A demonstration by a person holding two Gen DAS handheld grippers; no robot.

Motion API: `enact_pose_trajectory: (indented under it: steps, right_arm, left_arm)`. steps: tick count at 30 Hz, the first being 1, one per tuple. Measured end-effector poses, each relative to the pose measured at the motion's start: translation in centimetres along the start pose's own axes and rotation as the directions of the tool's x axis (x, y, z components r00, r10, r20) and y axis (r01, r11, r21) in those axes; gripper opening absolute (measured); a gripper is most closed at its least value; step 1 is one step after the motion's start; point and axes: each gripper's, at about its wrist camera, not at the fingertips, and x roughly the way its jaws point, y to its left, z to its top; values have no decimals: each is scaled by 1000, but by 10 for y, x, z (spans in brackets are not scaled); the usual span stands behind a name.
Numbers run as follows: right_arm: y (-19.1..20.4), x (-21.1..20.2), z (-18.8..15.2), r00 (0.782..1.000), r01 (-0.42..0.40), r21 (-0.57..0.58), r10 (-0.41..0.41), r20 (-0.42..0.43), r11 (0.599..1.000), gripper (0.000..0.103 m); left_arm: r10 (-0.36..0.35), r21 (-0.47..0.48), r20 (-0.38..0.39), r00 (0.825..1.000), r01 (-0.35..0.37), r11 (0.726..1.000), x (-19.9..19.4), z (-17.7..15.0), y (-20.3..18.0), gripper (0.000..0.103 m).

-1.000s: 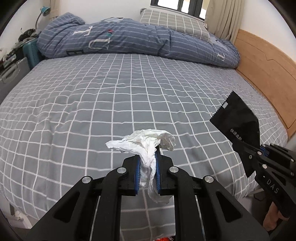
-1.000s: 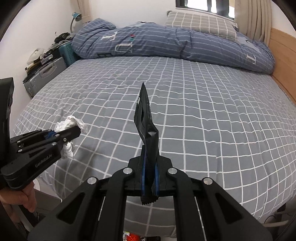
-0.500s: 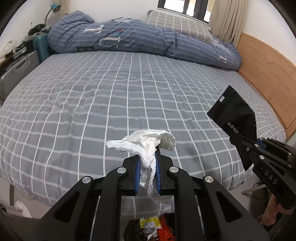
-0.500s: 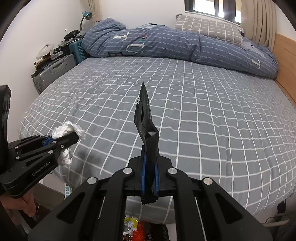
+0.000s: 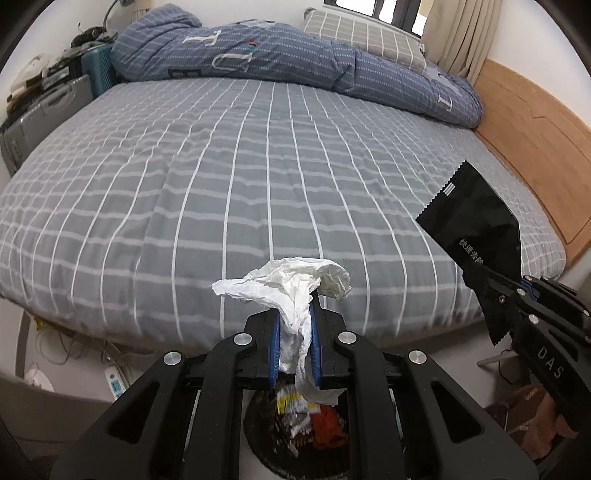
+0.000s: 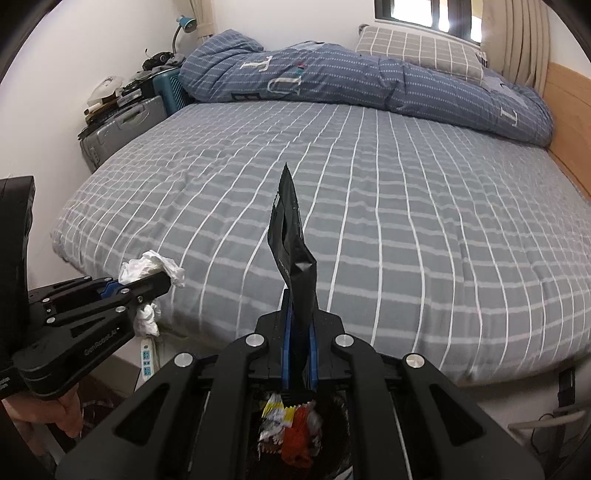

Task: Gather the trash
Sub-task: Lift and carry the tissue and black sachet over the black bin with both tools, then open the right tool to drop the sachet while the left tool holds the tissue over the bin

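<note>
Both wrist cameras look along their fingers toward 12 o'clock, close above the bed's (image 5: 258,177) near edge. They share the bed (image 6: 406,221); each sees the other gripper, at 3 and 9 o'clock.

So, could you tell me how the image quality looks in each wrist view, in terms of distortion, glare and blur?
Left wrist view: strong fisheye bowing of the bed, dark corner vignetting, window slightly blown out, tissue sharp. Right wrist view: same curvature, window glaring white, black packet crisp, the bed's near right edge slightly smeared.
</note>
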Motion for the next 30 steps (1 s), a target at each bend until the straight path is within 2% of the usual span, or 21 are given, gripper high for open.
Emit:
enact_pose_trajectory:
  steps: [9, 15, 20, 24, 30]
  right_arm:
    - [15, -22, -54, 998, -20, 14, 21, -66, 1000, 7]
    - [20, -25, -85, 992, -23, 16, 25, -123, 1000, 7]
    - [21, 10, -112, 978, -24, 14, 26, -207, 1000, 7]
    - [22, 45, -129, 955, -53, 16, 55, -290, 998, 7]
    - [29, 82, -130, 936, -64, 17, 66, -346, 998, 8]
  left_arm:
    - [2, -36, -30, 1000, -3, 999, -35, -48, 4, 12]
    - [-10, -22, -75, 997, 8, 1000, -40, -73, 3, 12]
    - [6, -17, -139, 990, -9, 1000, -8, -96, 11, 12]
    - [2, -4, -175, 985, -3, 1000, 14, -102, 12, 12]
    - [19, 1, -222, 975, -19, 1000, 53, -102, 18, 12]
